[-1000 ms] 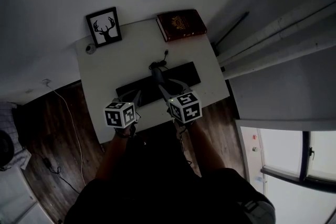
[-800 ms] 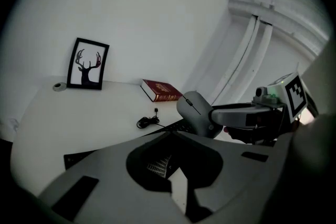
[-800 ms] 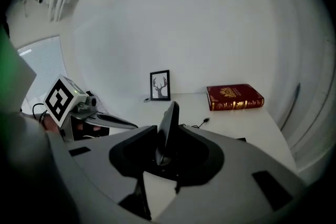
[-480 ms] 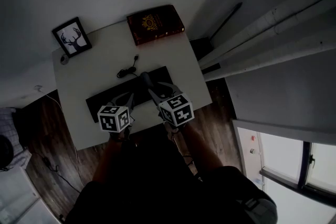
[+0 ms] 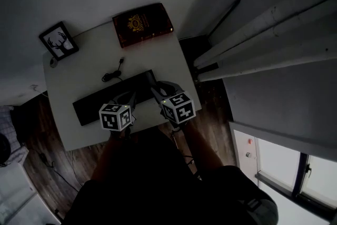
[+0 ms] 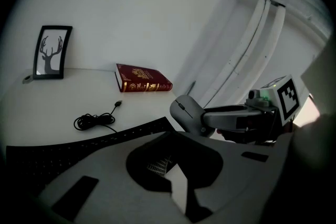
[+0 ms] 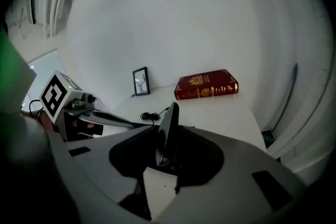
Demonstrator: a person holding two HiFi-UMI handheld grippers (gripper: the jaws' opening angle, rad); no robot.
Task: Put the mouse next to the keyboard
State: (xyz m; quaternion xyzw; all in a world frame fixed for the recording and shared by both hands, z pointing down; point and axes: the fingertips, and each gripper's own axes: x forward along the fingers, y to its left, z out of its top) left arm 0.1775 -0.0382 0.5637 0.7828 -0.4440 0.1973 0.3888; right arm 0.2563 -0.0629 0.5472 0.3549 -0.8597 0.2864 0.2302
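My right gripper (image 5: 156,86) is shut on a grey mouse (image 5: 151,79) and holds it on its edge above the right end of the black keyboard (image 5: 105,98). In the right gripper view the mouse (image 7: 167,131) stands edge-on between the jaws of that gripper (image 7: 165,159). From the left gripper view I see the same mouse (image 6: 188,113) pinched by the right gripper's fingers (image 6: 231,118), just past the keyboard (image 6: 79,147). The left gripper (image 5: 130,98) hovers shut and empty over the keyboard's front edge; its jaws meet in its own view (image 6: 168,169).
On the white table (image 5: 163,55) a red book (image 5: 141,23) lies at the back, a framed deer picture (image 5: 58,40) leans at the back left, and a coiled black cable (image 5: 111,74) lies behind the keyboard. The table's right edge (image 5: 190,87) is close to the mouse; wood floor lies below.
The right gripper has carried the mouse from over the middle of the keyboard to its right end. The left gripper drifted right with it, and the head view shifted.
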